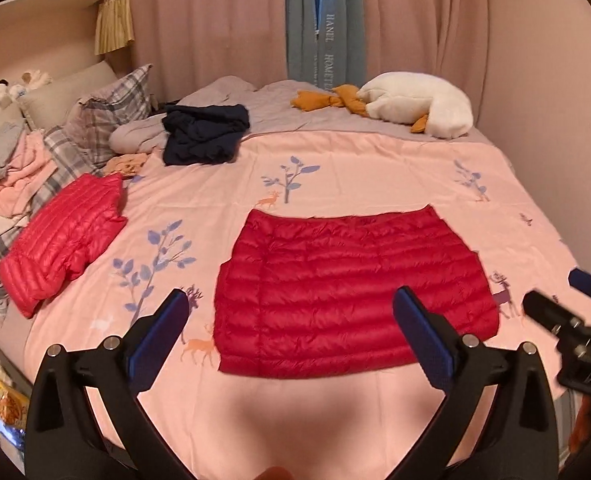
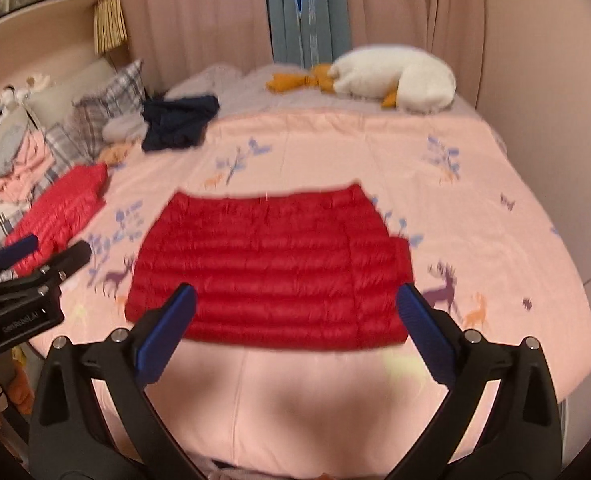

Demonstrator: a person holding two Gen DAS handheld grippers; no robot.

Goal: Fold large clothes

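Note:
A dark red quilted down jacket [image 1: 351,292] lies folded into a flat rectangle on the pink bedspread [image 1: 375,176]; it shows in the right wrist view too [image 2: 267,268]. My left gripper [image 1: 293,300] hangs above its near edge, jaws wide open, nothing between the blue pads. My right gripper [image 2: 297,294] hovers the same way over the jacket's near edge, open and empty. Each gripper appears in the other's view: the right one [image 1: 567,304] at the right edge, the left one [image 2: 43,252] at the left edge.
A second, lighter red folded down jacket [image 1: 65,240] lies at the left of the bed. A crumpled navy garment [image 1: 205,134], plaid pillows [image 1: 107,112] and a white goose plush [image 1: 415,104] sit further back. Curtains [image 1: 223,16] hang behind. Pink bedspread [image 2: 475,184] stretches to the right.

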